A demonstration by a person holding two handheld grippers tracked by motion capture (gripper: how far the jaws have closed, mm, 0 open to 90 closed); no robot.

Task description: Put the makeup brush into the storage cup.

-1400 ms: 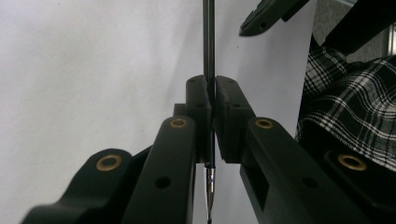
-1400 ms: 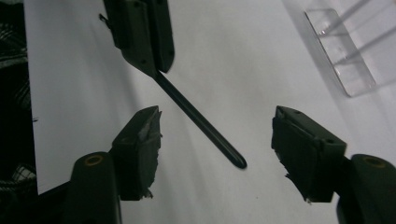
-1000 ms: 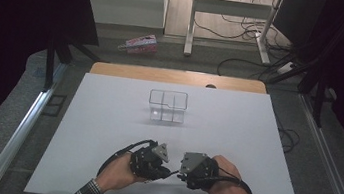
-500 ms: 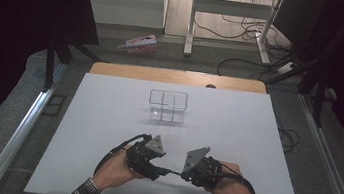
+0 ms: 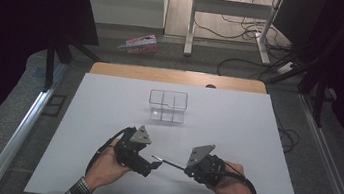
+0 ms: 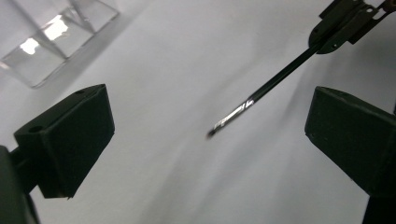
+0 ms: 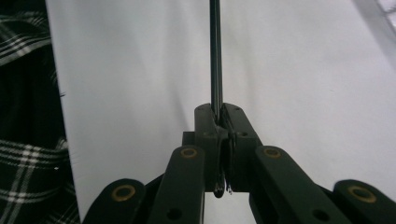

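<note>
A thin black rod (image 5: 169,163) with a shiny tip (image 6: 233,114) sticks out leftward from my right gripper (image 5: 186,168), whose jaws are shut on its end (image 7: 217,116). My left gripper (image 5: 153,165) faces it from the left with its jaws wide open, having just been opening. The rod's tip hangs between its pads (image 6: 74,126) without touching either. In the left gripper view, the right gripper (image 6: 345,23) shows at the top right, clamped on the rod. A clear plastic box (image 5: 167,105) with compartments stands mid-table, beyond both hands, and also appears in the left gripper view (image 6: 56,37).
Both hands work near the front edge of the white table top (image 5: 255,138). A wooden strip (image 5: 177,76) runs along its far edge, with metal rails (image 5: 24,128) at the sides. A pink packet (image 5: 139,44) and cables (image 5: 249,31) lie on the floor behind. A plaid sleeve (image 7: 23,93) borders the right gripper view.
The grippers were close together and have drawn apart. The left hand has slid left and its jaws have opened off the rod, which stays in the right gripper.
</note>
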